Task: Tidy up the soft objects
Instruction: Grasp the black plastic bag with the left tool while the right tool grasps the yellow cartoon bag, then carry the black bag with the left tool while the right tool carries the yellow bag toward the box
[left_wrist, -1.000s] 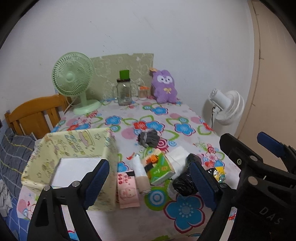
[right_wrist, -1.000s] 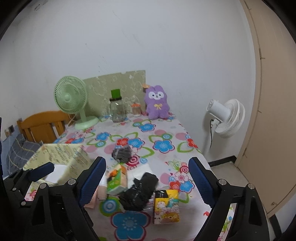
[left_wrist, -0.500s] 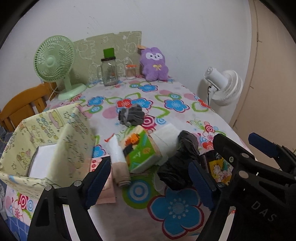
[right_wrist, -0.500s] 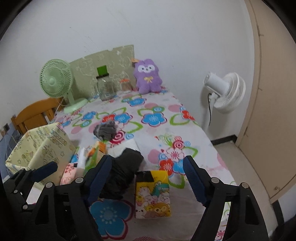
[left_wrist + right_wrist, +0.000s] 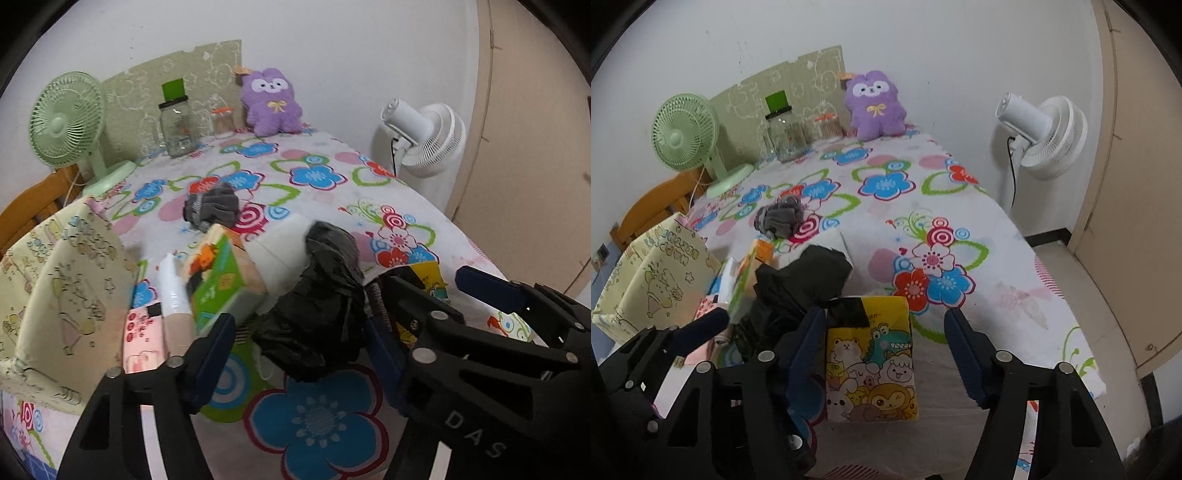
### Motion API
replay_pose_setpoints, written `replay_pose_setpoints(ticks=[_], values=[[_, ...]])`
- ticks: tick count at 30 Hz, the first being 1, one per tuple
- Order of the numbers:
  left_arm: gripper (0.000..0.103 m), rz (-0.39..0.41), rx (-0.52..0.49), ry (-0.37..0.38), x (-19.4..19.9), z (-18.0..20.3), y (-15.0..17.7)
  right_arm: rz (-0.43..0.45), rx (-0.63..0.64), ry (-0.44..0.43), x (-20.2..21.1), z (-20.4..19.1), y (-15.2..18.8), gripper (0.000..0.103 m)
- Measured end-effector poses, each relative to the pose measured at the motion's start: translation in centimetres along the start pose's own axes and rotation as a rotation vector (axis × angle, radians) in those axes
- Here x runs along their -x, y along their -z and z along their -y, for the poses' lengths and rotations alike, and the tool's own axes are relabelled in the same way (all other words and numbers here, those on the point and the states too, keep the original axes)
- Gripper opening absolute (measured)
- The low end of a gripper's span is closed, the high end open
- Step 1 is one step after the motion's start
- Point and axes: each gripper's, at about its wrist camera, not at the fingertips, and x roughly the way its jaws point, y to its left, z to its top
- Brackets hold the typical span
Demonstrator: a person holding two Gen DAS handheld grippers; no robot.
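surface: floral-cloth table (image 5: 388,199) | on it: black bag (image 5: 317,306), yellow tissue pack (image 5: 871,362), gray gloves (image 5: 212,206), plush (image 5: 271,101)

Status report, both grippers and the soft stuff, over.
Left gripper closing around black bag, no grip. Right gripper closing around yellow tissue pack. Nothing blocking.

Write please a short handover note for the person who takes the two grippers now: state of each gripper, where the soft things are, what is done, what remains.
Left gripper: jaws closing around the black plastic bag, pads not yet pressing.
Right gripper: jaws closing around the yellow cartoon tissue pack, not gripped yet.
Green tissue pack, pink pack and a white roll lie in a pile beside the yellow fabric box. Grey gloves lie farther back.
Done: no soft item visibly in the box.
Left: grasp both, then move everything into the box, probably.
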Motion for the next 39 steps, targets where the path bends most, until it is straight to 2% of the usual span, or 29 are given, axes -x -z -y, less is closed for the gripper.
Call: replay_pose_setpoints(ticks=[6,9,11,14,22,28,30,31,32,39], values=[[0.053,-0.026,-0.004,0.012,-1.0,0.1,-0.1,-0.028,-0.010,-0.018,-1.2,0.2,0.0,0.069],[0.050,-0.033,-0.003,0.014,-1.3,0.2,-0.1,-0.038,-0.012,-0.028,-1.7,0.2,-0.1,0.068],[0.045,-0.031,-0.005,0.024,-1.3,0.2,-0.2,-0.041,-0.017,-0.045,-1.8,0.2,-0.1,0.055],[0.042,-0.029,-0.011,0.022,-1.4,0.3,-0.3,-0.042,-0.006,-0.062,-1.8,-0.1,-0.3,0.049],[0.039,-0.027,-0.011,0.029,-1.3,0.3,-0.3,-0.038,-0.014,-0.067,-1.6,-0.1,-0.7,0.051],[0.039,-0.031,-0.015,0.032,-0.9,-0.1,0.2,-0.057,-0.019,-0.069,-1.7,-0.5,-0.4,0.062],[0.039,-0.036,-0.014,0.032,-1.0,-0.1,0.3,-0.059,-0.020,-0.060,-1.8,-0.6,-0.1,0.061],[0.038,-0.037,-0.013,0.033,-1.0,-0.2,0.4,-0.061,-0.023,-0.062,-1.9,-0.7,0.0,0.054],[0.038,-0.034,-0.013,0.032,-0.9,-0.2,0.4,-0.068,-0.024,-0.065,-1.9,-0.7,0.0,0.052],[0.038,0.000,-0.008,0.033,0.0,-0.5,-0.5,-0.043,-0.014,-0.043,-1.2,-1.2,-1.0,0.048]])
